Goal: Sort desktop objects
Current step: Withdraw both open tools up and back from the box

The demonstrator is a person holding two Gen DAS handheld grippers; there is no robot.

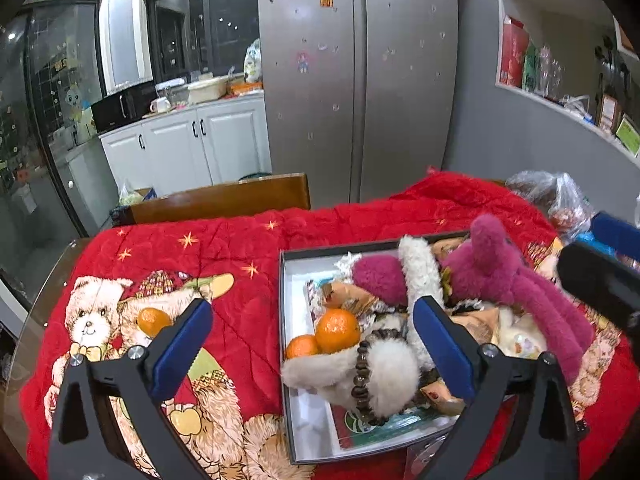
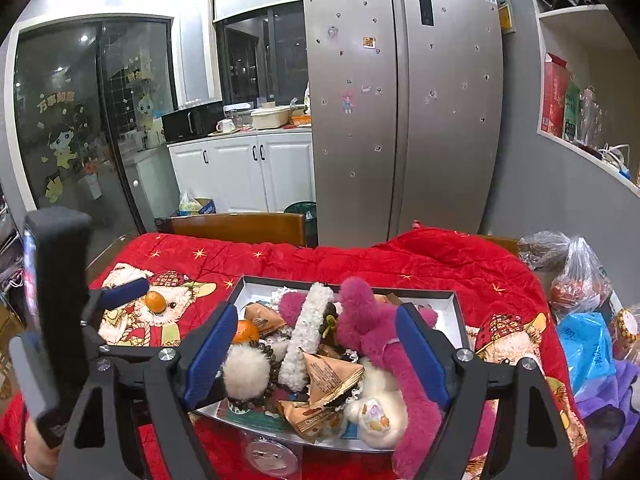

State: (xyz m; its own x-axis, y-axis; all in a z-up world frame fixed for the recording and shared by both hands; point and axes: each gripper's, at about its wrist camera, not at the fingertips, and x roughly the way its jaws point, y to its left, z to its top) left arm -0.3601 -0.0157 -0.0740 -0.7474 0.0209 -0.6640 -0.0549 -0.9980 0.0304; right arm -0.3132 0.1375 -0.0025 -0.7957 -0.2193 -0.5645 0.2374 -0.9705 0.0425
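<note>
Both the left tongs [image 1: 312, 344] and right tongs [image 2: 316, 352] hang wide and empty over the box [image 1: 288, 400]. One loose tangerine [image 1: 152, 321] lies on the red quilt [image 1: 248, 248] at the box's nine o'clock, by the left tongs' tip. Gathering seems nearly finished; next, the left tongs should straddle that fruit and close gently.

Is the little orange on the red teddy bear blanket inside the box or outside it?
Outside. The small orange lies on the red blanket, left of the grey shallow box, apart from it. Two other oranges sit inside.

Tray [image 1: 285, 320] was packed w/ plush toys [image 1: 496, 276], snack packs [image 2: 328, 376], oranges [image 1: 338, 330]. Left of tray: open blanket [image 1: 240, 248], one orange [image 1: 153, 321] only. Right of tray: bags [image 2: 580, 280] blocked access.
</note>
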